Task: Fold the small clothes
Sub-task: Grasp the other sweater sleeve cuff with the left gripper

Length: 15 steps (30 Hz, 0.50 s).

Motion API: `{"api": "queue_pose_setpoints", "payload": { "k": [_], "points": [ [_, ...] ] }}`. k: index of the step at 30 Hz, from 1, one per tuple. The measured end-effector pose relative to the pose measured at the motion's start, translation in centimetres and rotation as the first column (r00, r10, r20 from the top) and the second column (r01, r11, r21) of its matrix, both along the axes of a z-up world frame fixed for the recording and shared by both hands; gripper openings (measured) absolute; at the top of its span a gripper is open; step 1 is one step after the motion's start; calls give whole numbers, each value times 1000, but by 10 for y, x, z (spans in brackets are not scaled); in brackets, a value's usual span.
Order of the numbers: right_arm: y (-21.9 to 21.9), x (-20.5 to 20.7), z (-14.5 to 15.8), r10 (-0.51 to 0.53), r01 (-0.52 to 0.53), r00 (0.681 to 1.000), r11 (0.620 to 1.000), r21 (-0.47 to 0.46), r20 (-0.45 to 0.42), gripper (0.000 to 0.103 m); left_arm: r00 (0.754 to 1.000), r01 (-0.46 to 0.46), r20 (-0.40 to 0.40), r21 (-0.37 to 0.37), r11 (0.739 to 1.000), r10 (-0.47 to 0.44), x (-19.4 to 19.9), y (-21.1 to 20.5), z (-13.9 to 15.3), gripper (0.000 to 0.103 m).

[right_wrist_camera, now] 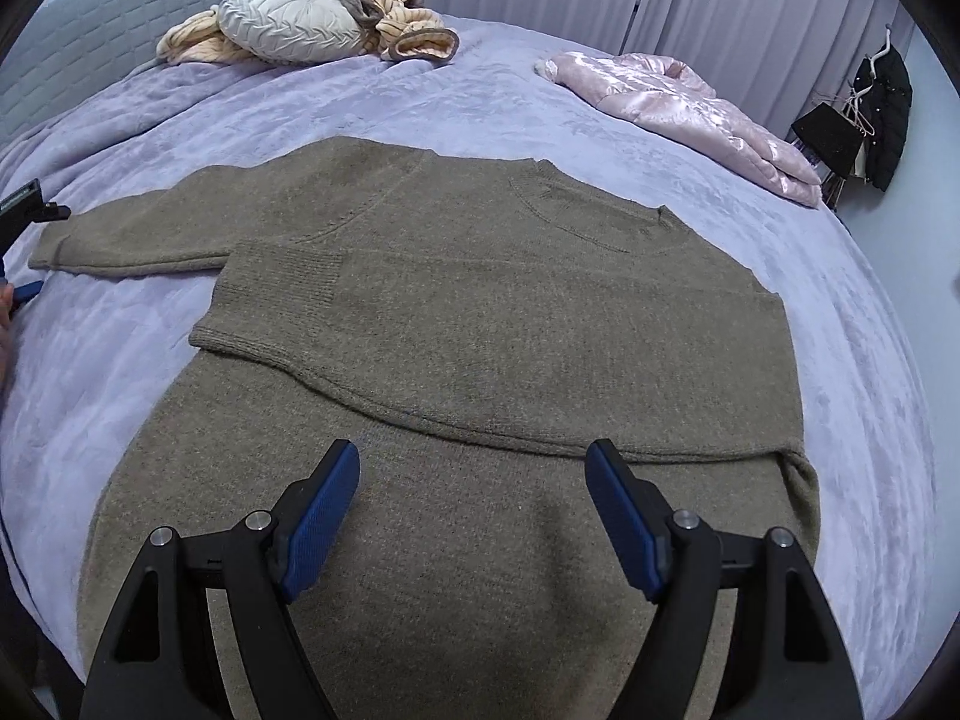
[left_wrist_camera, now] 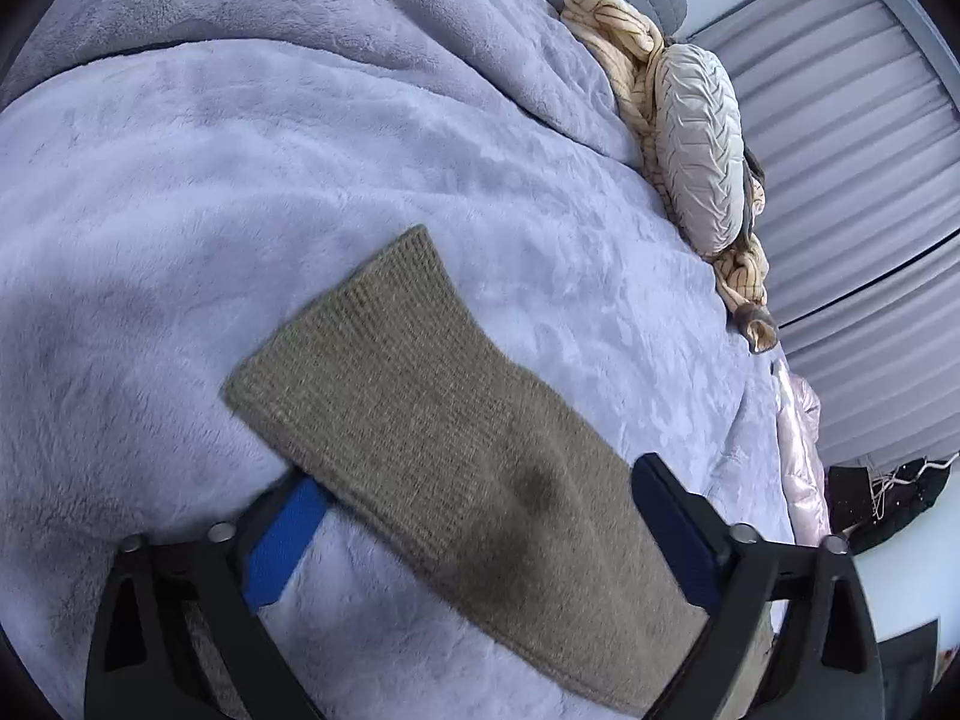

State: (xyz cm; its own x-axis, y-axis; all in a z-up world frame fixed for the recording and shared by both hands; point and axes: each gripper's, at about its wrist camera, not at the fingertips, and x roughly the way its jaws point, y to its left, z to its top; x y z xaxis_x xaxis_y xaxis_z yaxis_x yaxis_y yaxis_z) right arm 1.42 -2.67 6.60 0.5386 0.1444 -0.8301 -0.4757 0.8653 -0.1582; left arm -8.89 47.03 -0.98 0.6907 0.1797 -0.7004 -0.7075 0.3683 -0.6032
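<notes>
Your right gripper [right_wrist_camera: 474,516] hangs over the lower middle of the right wrist view with its blue pads spread wide and nothing between them; the jaws are open above the body of the brown knit sweater [right_wrist_camera: 480,348]. The sweater lies flat on the lavender fleece blanket [right_wrist_camera: 840,330], filling the centre of the frame. One sleeve is folded across the chest, its ribbed cuff ending left of centre. The other sleeve [right_wrist_camera: 132,234] stretches out toward the left edge, where a sliver of your left gripper and a bit of your hand show.

In the left wrist view, your left gripper [left_wrist_camera: 474,516] sits at the bottom of the frame with that outstretched sleeve [left_wrist_camera: 432,420] running diagonally from the centre down to the lower right. The sleeve lies between the two fingers, covering part of the left blue pad [left_wrist_camera: 282,546], while the right one stands just beside its edge. The pads are apart and do not press the knit, so these jaws are open as well, with the sleeve between them.

Near the top of the right wrist view, a round pleated cushion [right_wrist_camera: 288,18] rests on a striped cream garment [right_wrist_camera: 408,30]. A shiny pink jacket [right_wrist_camera: 678,102] lies at the upper right, well apart from the sweater.
</notes>
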Motion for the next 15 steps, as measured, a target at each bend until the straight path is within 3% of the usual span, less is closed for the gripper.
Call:
{"api": "queue_pose_setpoints", "payload": {
  "k": [1, 2, 4, 6, 8, 13, 15],
  "points": [
    [1, -1, 1, -1, 1, 1000, 1000, -8, 3, 81, 1000, 15, 2, 2, 1000, -15, 4, 3, -1, 60],
    [2, -1, 1, -2, 2, 1000, 1000, -13, 7, 81, 999, 29, 14, -13, 999, -29, 5, 7, -5, 45],
    [5, 1, 3, -6, 6, 1000, 1000, -19, 9, 81, 998, 26, 60, -54, 998, -23, -3, 15, -13, 35],
    [10, 4, 4, -10, 10, 1000, 1000, -19, 9, 81, 991, 19, 137, -98, 995, -5, -16, 22, -18, 35],
    [15, 7, 3, -6, 6, 1000, 1000, -13, 0, 81, 983, 5, 185, -119, 993, 17, -24, 25, -20, 25],
    [31, 7, 0, 18, -18, 1000, 1000, -10, -14, 81, 977, 0, 210, -143, 990, 31, -26, 29, -28, 14],
    [35, 4, -2, 27, -27, 1000, 1000, -15, -14, 81, 978, -2, 205, -142, 990, 32, -23, 29, -27, 14]
  ]
}}
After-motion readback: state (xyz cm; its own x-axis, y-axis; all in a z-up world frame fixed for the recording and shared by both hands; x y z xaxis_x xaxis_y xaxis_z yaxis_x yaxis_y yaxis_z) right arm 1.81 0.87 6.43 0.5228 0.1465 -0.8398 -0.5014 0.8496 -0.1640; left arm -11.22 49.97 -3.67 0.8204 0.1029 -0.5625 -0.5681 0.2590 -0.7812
